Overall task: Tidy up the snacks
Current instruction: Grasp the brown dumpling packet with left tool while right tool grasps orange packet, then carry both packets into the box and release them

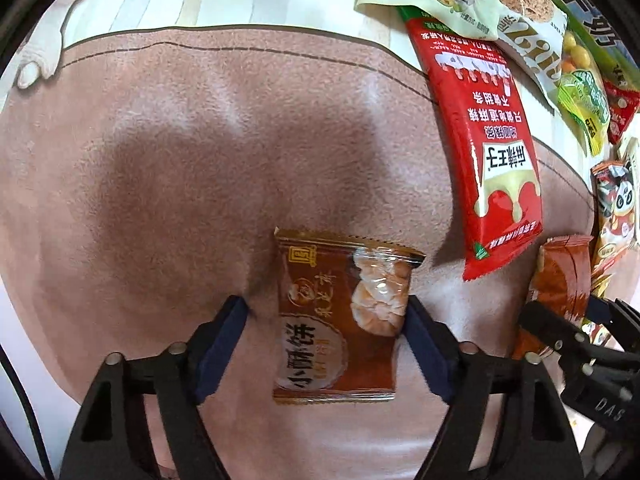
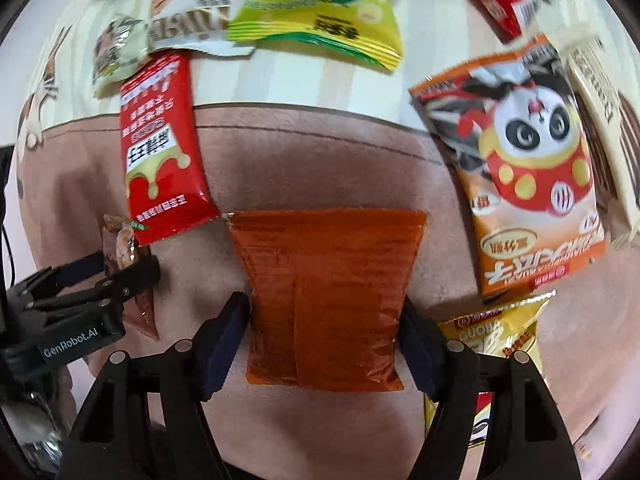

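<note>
The landmark for all positions is the long red sachet (image 1: 486,148), which lies flat and straddles the far edge of the pinkish-brown mat (image 1: 200,152) covering the table.

Left claw (image 1: 326,342): spread. Its right pad touches the edge of the brown pastry packet (image 1: 340,320); its left pad stands clear of the packet, with mat visible in the gap. The packet lies on the mat, near the lower end of the red sachet and to its left in the left wrist view. Its clear window shows pale round pieces.

Right claw (image 2: 324,320): both pads press against the sides of the orange-red packet (image 2: 326,300), which narrows where the pads meet it. The packet shows its plain seamed back. It sits just beside the lower right corner of the red sachet in the right wrist view, on the opposite side from the brown pastry packet.

Remaining snacks, relative to the red sachet in the right wrist view:
- Panda packet (image 2: 516,168): well to the right, tilted, crossing the mat's far edge.
- Gold packet (image 2: 496,332): to the lower right, below the panda packet, partly hidden behind the right claw's finger.
- Yellow-green packet (image 2: 320,12): beyond the upper end, on the striped cloth (image 2: 420,48).
- White packet (image 2: 124,48): touching or overlapping the sachet's upper end; which one cannot be told.
</note>
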A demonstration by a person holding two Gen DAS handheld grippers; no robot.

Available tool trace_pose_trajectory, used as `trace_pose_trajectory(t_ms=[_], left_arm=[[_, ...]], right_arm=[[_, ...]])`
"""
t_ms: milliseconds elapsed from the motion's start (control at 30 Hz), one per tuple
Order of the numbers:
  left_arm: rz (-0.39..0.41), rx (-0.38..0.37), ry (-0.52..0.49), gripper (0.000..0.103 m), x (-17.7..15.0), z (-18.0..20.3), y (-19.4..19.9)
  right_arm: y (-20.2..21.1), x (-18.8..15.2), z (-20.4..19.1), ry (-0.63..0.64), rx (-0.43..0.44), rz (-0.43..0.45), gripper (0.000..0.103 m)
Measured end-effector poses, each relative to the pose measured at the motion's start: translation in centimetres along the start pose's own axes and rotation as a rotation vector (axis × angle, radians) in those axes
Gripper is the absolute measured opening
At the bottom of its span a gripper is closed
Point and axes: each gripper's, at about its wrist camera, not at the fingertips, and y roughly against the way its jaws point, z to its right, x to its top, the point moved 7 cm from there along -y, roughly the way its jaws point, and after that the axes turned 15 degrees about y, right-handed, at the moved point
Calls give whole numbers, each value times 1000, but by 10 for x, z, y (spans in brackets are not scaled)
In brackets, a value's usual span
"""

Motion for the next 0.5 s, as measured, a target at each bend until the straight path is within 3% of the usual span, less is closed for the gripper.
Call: trace_pose_trajectory(t_ms=[67, 167, 300, 500], left_arm=[[7, -3, 3, 54, -1, -1, 2], [11, -5, -1, 54, -5, -2, 5], [29, -2, -9, 53, -18, -5, 15], [53, -33, -18, 53, -21, -14, 42]], right_arm=[[0, -3, 2, -6, -7, 1, 74], [0, -6, 5, -1, -44, 4, 68], [8, -6, 0, -24, -29, 21, 57], [28, -14, 0, -66, 41, 63, 55]])
